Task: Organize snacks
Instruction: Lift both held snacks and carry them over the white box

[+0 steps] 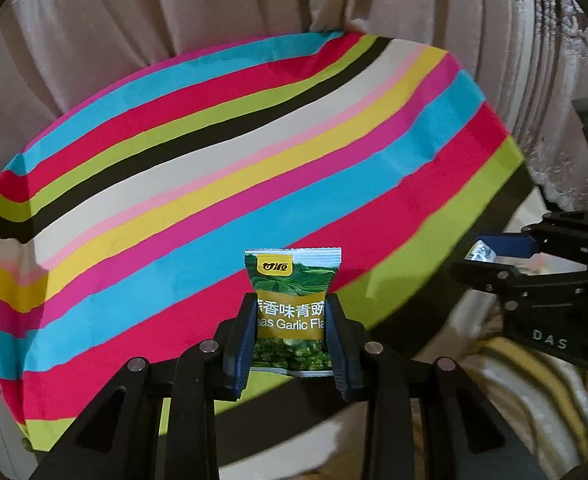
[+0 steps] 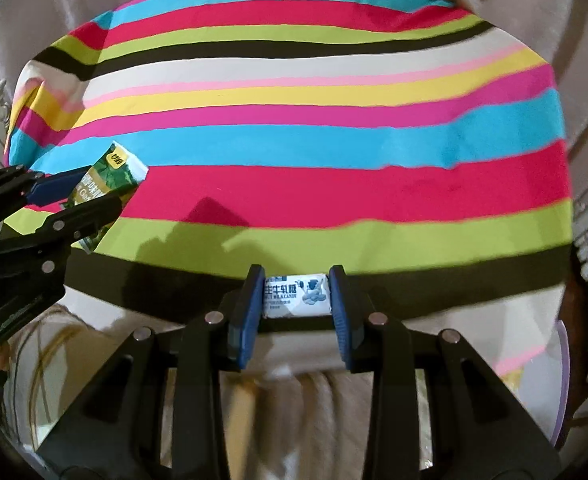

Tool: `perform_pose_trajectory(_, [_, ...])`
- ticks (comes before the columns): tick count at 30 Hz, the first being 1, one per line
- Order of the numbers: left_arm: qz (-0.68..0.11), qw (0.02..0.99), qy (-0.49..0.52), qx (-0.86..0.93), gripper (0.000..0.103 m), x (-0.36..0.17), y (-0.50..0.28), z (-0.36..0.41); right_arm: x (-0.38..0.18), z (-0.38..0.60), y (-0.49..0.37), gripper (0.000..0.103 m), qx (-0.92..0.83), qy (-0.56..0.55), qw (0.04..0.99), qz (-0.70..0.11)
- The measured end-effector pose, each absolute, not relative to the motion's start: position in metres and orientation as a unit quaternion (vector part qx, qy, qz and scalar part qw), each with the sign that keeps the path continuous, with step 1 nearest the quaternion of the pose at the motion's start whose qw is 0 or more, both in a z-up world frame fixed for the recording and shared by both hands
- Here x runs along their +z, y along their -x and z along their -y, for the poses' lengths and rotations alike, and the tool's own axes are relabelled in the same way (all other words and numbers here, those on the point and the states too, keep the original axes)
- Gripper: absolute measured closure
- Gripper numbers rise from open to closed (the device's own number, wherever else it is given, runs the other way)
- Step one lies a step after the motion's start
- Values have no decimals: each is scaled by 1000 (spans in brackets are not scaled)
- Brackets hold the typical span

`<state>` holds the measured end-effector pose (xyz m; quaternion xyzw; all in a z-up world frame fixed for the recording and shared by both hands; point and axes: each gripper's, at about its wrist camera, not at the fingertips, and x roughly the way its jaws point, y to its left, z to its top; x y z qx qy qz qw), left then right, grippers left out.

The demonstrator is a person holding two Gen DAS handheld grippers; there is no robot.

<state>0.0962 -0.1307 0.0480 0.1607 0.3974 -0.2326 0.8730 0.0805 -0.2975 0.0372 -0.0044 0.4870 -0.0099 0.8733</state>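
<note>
A green pea snack packet [image 1: 289, 312] with a yellow logo and "Garlic" print stands upright between the blue pads of my left gripper [image 1: 289, 332], which is shut on it above the near edge of the striped table. The right wrist view shows that packet [image 2: 107, 184] at the left, held by the left gripper [image 2: 89, 196]. My right gripper [image 2: 297, 300] is shut on a small white milk candy [image 2: 297, 295] with blue print, gripped at both ends. From the left wrist view the right gripper [image 1: 490, 258] shows at the right edge with the candy's silver end [image 1: 478, 252] poking out.
A striped cloth [image 1: 213, 160] in many colours covers the round table [image 2: 294, 140]. Beige curtains [image 1: 133, 20] hang behind it. A clear plastic container [image 2: 550, 380] with a purplish rim sits low at the right. Beige and yellow fabric [image 1: 534, 380] lies below the table edge.
</note>
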Motion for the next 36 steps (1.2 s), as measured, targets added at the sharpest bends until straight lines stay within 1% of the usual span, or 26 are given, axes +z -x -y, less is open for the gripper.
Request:
perform_pose_trajectory(19, [-408, 834, -156, -337, 69, 58, -8, 238, 55, 403, 50, 67, -150, -30, 869, -471])
perform_pose_trajectory(29, [-443, 795, -144, -387, 69, 47, 37, 297, 46, 451, 99, 66, -228, -56, 851, -470])
perform_pose_trajectory(35, [-474, 772, -142, -399, 68, 35, 48, 318, 35, 474, 127, 66, -269, -71, 836, -473])
perform_pose_trajectory(36, [-477, 770, -143, -399, 65, 34, 50, 321, 36, 476, 130, 65, -273, -72, 834, -473])
